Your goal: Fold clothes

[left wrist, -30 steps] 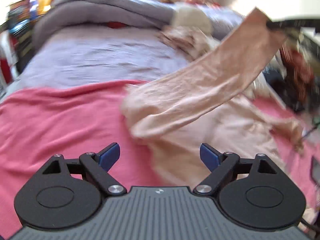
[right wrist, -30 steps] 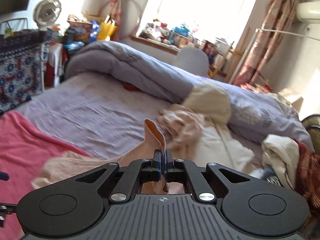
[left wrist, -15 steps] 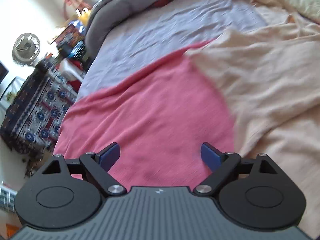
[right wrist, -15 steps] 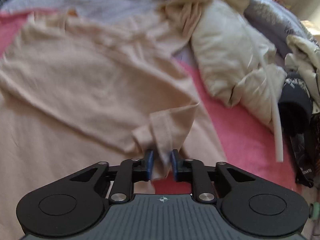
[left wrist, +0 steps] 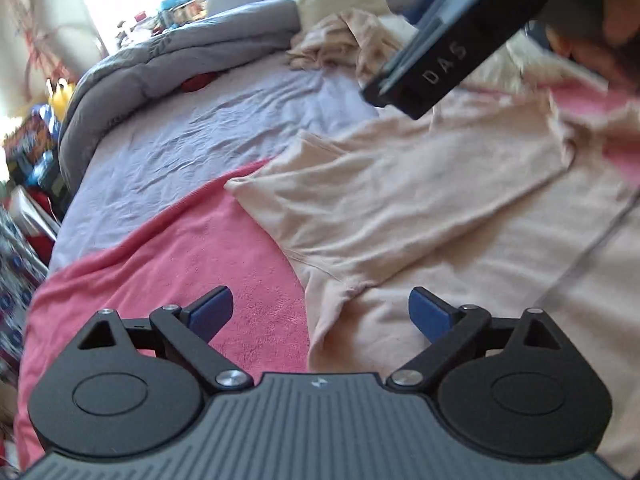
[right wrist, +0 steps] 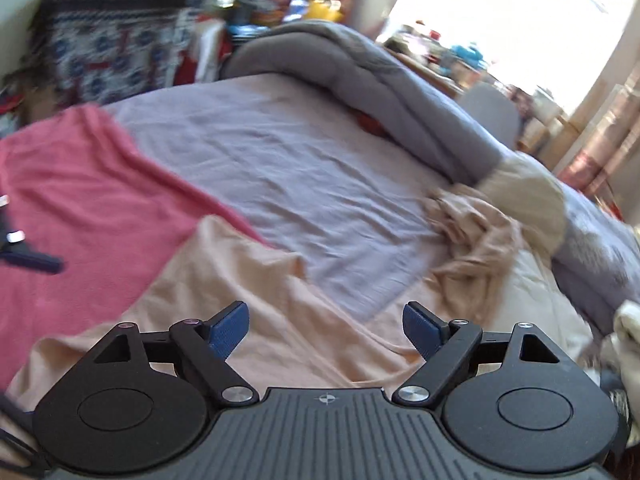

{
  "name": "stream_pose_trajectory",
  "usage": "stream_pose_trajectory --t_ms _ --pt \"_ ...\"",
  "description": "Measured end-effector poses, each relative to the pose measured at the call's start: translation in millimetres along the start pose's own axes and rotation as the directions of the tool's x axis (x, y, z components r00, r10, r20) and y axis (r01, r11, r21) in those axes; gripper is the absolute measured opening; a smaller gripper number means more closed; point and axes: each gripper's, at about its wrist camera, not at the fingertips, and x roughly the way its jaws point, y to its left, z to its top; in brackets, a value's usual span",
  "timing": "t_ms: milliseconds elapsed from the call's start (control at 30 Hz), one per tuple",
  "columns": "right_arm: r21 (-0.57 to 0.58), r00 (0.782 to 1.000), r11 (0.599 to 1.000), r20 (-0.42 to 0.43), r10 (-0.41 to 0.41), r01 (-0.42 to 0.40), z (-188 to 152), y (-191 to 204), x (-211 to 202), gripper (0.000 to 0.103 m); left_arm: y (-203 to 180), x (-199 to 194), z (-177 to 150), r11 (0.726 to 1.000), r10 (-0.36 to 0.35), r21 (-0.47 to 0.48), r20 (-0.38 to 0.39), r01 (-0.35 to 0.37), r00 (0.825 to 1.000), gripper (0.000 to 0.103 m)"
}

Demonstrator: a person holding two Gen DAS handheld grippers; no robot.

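With the sleeve [left wrist: 400,184] folded across the peach shirt [right wrist: 248,320] on the bed [left wrist: 248,112], your right claw [right wrist: 326,326] has just sprung apart, empty; left claw [left wrist: 320,312] gapes too. Next, grab the near side.

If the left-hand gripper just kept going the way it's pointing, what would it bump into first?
Most likely the peach garment spread on the bed, near its sleeve seam. The open left gripper points down at its edge beside the pink blanket; depth is unclear.

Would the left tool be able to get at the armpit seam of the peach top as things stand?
Probably yes: the left tool is open, and the peach top lies flat right ahead, nothing between.
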Motion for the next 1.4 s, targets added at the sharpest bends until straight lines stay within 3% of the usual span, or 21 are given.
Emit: stream_pose_trajectory --t_ms 100,267,333,400,500,600,667,733,767,867,933,1000,1067,1133,1167,1200,1233,1300,1367,1400 --pt "-0.142 0.999 0.99 -0.049 -0.006 -0.001 2.2 32.5 -3.9 0.085 -10.7 20.2 -4.4 0.991 0.109 0.085 -0.012 -0.108 0.994 0.098" --pt "-0.254 0.984 0.966 -0.181 -0.003 -0.044 -38.7 66.2 -4.2 0.085 -13.6 26.4 -2.9 0.971 0.147 0.181 0.059 -0.155 0.987 0.1" --pt "-0.298 0.979 0.955 -0.194 -0.062 0.002 -55.7 70.3 -2.2 0.085 -11.6 25.1 -7.2 0.951 0.197 0.226 0.079 -0.21 0.977 0.1" --pt "-0.334 0.972 0.941 -0.196 -0.132 0.06 -72.7 71.2 1.4 0.088 5.2 23.5 -12.7 0.951 0.246 0.179 0.052 -0.251 0.968 0.101" --pt "-0.277 0.964 0.953 -0.196 -0.181 0.123 -78.9 55.0 8.9 0.093 40.1 20.2 -20.0 0.987 0.164 0.005 -0.002 -0.164 0.987 0.102" --pt "-0.223 0.94 0.953 -0.225 -0.255 0.206 -81.6 37.8 14.7 0.093 55.9 21.3 -21.4 0.985 0.135 -0.107 -0.026 -0.137 0.99 0.103" --pt "-0.148 0.915 0.955 -0.281 -0.291 0.258 -117.0 15.2 6.8 0.093 66.7 22.8 -23.4 0.971 0.107 -0.212 -0.043 -0.113 0.993 0.103" --pt "-0.037 0.881 0.949 -0.362 -0.305 0.313 -170.1 -11.0 -3.3 0.093 80.1 24.5 -27.9 0.938 0.062 -0.339 -0.061 -0.08 0.996 0.103" --pt "0.03 0.876 0.942 -0.38 -0.298 0.333 -189.4 -23.1 -9.1 0.094 90.0 24.2 -34.4 0.903 0.027 -0.426 -0.064 -0.052 0.998 0.103" --pt "0.141 0.86 0.917 -0.421 -0.287 0.374 -222.4 -45.5 -20.0 0.097 115.8 22.0 -58.7 0.753 -0.067 -0.656 0.001 0.051 0.998 0.103" --pt "0.184 0.866 0.911 -0.426 -0.263 0.368 -228.1 -54.9 -22.9 0.097 122.7 17.3 -67.6 0.713 -0.084 -0.695 0.055 0.098 0.995 0.103" --pt "0.213 0.871 0.909 -0.426 -0.243 0.357 -230.9 -58.9 -27.8 0.097 123.3 16.1 -68.8 0.728 -0.09 -0.678 0.058 0.105 0.994 0.103" --pt "0.232 0.875 0.908 -0.427 -0.227 0.349 -233.3 -60.6 -32.8 0.097 118.9 18.0 -64.9 0.777 -0.066 -0.627 0.021 0.065 0.998 0.103" --pt "0.242 0.883 0.914 -0.423 -0.204 0.326 -232.9 -59.7 -36.5 0.095 106.3 21.8 -58.3 0.859 -0.017 -0.513 -0.018 0.006 1.0 0.103" --pt "0.258 0.893 0.918 -0.413 -0.178 0.302 -231.2 -61.3 -38.4 0.095 93.1 22.6 -55.3 0.918 0.033 -0.394 -0.029 -0.042 0.999 0.103" --pt "0.28 0.907 0.921 -0.395 -0.147 0.271 -229.6 -63.2 -43.4 0.094 79.7 22.1 -52.6 0.958 0.087 -0.273 -0.024 -0.09 0.996 0.103" --pt "0.304 0.921 0.922 -0.373 -0.115 0.238 -227.5 -65.4 -49.1 0.093 68.1 17.7 -51.2 0.974 0.138 -0.183 0.016 -0.132 0.99 0.103" --pt "0.373 0.95 0.913 -0.308 -0.048 0.167 -219.5 -74.7 -65.0 0.092 65.1 18.3 -47.2 0.977 0.146 -0.158 0.008 -0.143 0.989 0.103" --pt "0.447 0.972 0.888 -0.234 -0.004 0.112 -210.4 -87.9 -73.8 0.092 84.0 21.4 -52.8 0.952 0.067 -0.297 -0.017 -0.069 0.998 0.103" --pt "0.478 0.979 0.873 -0.204 0.006 0.094 -205.4 -94.5 -74.3 0.092 97.0 23.4 -59.2 0.916 0.013 -0.401 -0.02 -0.02 1.0 0.103"
